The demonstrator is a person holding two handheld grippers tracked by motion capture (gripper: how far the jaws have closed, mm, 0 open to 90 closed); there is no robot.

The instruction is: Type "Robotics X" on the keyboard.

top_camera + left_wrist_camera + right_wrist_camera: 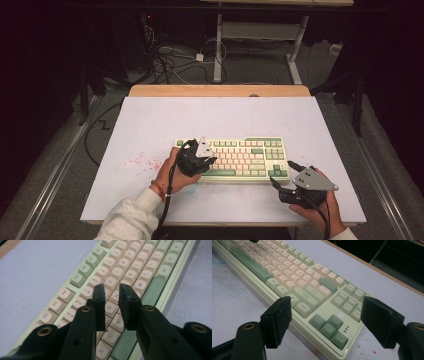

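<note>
My left hand-held gripper point(109, 290) hovers over the letter keys of the green-and-cream keyboard point(235, 159), its jaws nearly closed with a narrow gap between them and nothing held. My right hand-held gripper point(325, 311) sits just off the keyboard's right near corner, beside the arrow keys point(329, 327), its jaws spread wide and empty. The keyboard lies flat near the middle of the pale surface point(150, 120), with red speckles point(142, 161) to its left.

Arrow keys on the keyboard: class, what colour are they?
Dark green arrow keys on a pale green keyboard, clearest in the right gripper view.
</note>
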